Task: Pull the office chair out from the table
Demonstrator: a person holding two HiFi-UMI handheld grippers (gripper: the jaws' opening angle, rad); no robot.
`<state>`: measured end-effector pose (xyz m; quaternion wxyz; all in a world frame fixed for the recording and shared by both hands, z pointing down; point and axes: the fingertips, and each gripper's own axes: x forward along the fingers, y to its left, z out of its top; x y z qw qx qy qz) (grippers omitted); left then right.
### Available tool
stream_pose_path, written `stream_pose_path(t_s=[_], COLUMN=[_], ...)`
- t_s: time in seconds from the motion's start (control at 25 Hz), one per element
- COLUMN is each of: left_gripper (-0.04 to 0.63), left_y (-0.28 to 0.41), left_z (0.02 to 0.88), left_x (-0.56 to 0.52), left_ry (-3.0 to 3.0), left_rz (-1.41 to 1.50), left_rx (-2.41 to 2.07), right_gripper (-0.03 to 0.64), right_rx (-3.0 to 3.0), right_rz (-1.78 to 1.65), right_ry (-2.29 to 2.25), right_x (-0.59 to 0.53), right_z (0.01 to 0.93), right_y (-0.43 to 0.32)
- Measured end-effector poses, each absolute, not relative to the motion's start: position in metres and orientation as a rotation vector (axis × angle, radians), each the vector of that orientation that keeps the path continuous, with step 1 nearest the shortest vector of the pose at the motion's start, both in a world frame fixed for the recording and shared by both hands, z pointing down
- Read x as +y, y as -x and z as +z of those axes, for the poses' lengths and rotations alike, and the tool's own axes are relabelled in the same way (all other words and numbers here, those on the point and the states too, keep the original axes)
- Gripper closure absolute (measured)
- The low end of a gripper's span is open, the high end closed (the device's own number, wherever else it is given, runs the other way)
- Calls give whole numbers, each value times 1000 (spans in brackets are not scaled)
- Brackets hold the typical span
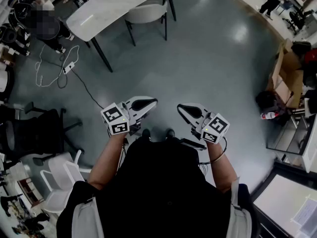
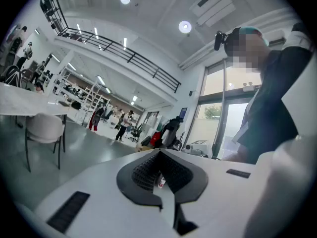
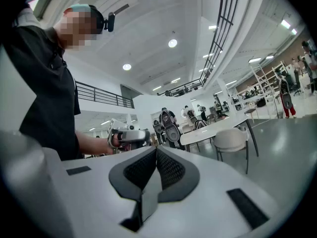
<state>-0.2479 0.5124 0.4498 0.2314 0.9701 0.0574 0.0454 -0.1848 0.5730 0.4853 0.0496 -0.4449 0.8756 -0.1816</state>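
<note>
Head view first: the table (image 1: 119, 4) stands at the top of the picture, and the chair (image 1: 146, 13) — pale shell, thin dark legs — is tucked in at the table's near long edge, partly under the top. A wide stretch of grey floor (image 1: 208, 58) lies between the table and the person. The person holds the left gripper (image 1: 151, 102) and the right gripper (image 1: 182, 108) level in front of the body, well apart from the table, their tips turned toward each other with a gap between. A cable (image 1: 54, 71) trails on the floor off the table's left end. Left gripper view: its jaws are pressed together with nothing between them, and the table and chair show small at the far left across open floor. Right gripper view: these jaws too are pressed together and empty. The table and chair sit off to the right of them, some way off, and the other gripper shows in the person's hand on the left. Judging from this, the task has not begun — the chair is untouched at the table, and the step in hand is the approach. The next move calls for walking up to the table's near side and spreading the jaws of at least one gripper. The gripper would then close on the rim of the chair's back and draw the chair straight away from the table, keeping its legs clear of the table's legs.
</note>
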Motion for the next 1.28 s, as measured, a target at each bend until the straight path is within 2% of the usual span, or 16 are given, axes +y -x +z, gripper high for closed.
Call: stream_pose_path(t_s=[0.2, 0.72, 1.28], left_gripper=[584, 584, 584], left_y=[271, 342, 392], left_z=[420, 461, 472], left_x=[462, 443, 399], left_ry=[-2806, -2838, -2868], left_rz=[14, 92, 128], left_rx=[216, 203, 216], right_gripper=[597, 595, 595], right_rx=[2661, 2728, 2767], right_rz=[-378, -348, -386], right_ry=[1488, 1489, 1598], right_x=[522, 479, 438], right_z=[462, 464, 486], right_y=[185, 269, 315])
